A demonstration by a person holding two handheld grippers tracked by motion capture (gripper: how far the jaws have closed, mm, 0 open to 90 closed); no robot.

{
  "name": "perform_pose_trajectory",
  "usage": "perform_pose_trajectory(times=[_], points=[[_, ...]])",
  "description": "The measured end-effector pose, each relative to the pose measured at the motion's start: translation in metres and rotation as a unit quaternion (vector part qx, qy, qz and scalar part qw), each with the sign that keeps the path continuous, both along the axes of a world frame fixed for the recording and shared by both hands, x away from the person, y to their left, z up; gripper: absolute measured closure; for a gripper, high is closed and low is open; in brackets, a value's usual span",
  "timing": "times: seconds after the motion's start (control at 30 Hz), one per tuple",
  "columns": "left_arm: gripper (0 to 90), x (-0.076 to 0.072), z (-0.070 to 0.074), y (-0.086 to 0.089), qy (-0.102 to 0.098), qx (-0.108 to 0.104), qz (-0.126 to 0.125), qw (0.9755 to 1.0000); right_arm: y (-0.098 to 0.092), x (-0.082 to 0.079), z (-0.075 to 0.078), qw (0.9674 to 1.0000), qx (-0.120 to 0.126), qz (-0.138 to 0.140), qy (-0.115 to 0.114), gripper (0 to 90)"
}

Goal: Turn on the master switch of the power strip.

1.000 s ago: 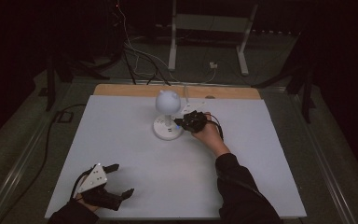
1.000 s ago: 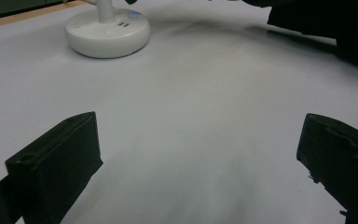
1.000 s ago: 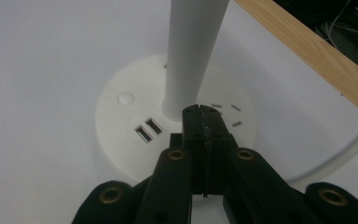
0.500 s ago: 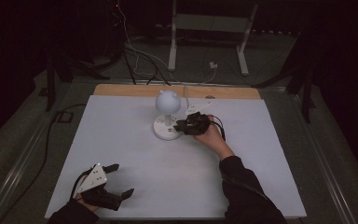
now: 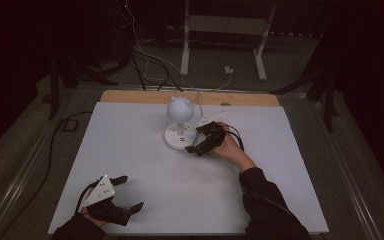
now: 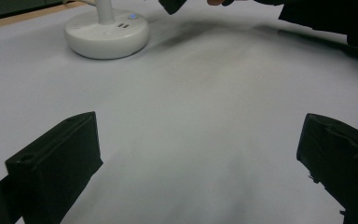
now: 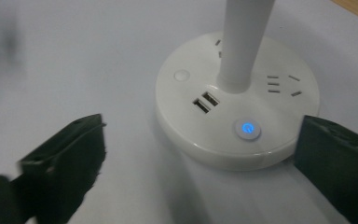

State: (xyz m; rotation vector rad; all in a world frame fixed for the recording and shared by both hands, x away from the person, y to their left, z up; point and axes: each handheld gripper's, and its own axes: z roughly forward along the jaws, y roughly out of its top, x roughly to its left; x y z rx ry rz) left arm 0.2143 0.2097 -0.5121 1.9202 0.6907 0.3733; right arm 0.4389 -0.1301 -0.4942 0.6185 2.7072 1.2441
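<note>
The white lamp (image 5: 179, 125) stands at the upper centre of the table (image 5: 130, 150). Just right of its round base, the right gripper (image 5: 203, 141) has just been opening its jaws; they stand wide, holding nothing. At lower left, the left gripper (image 5: 125, 192) rests with jaws wide apart, holding nothing.

Dark room, grey floor (image 5: 25, 165), metal stand (image 5: 225, 30)

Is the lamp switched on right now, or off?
Cannot tell for sure. The power button on the lamp base glows blue, yet the round lamp head looks pale, not clearly lit, casting no evident glow on the table.
</note>
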Motion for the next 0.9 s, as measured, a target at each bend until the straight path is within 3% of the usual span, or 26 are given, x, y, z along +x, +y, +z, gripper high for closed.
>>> perform_pose_trajectory(times=[0.07,0.13,0.47,0.9], points=[[0.1,0.0,0.0,0.0,0.0,0.001,0.0,1.0,0.0,-0.001,0.001,1.0,-0.002,0.007,-0.001,0.0],[0.1,0.0,0.0,0.0,0.0,0.001,0.0,1.0,0.0,-0.003,0.001,0.9998,-0.012,0.008,-0.016,0.0],[0.1,0.0,0.001,0.001,-0.002,-0.002,-0.001,1.0,-0.008,-0.012,0.006,0.9999,-0.009,0.0,-0.006,0.0],[0.1,0.0,0.0,-0.001,0.0,0.003,-0.003,1.0,-0.042,-0.027,0.018,0.9992,-0.016,-0.032,-0.017,0.0]])
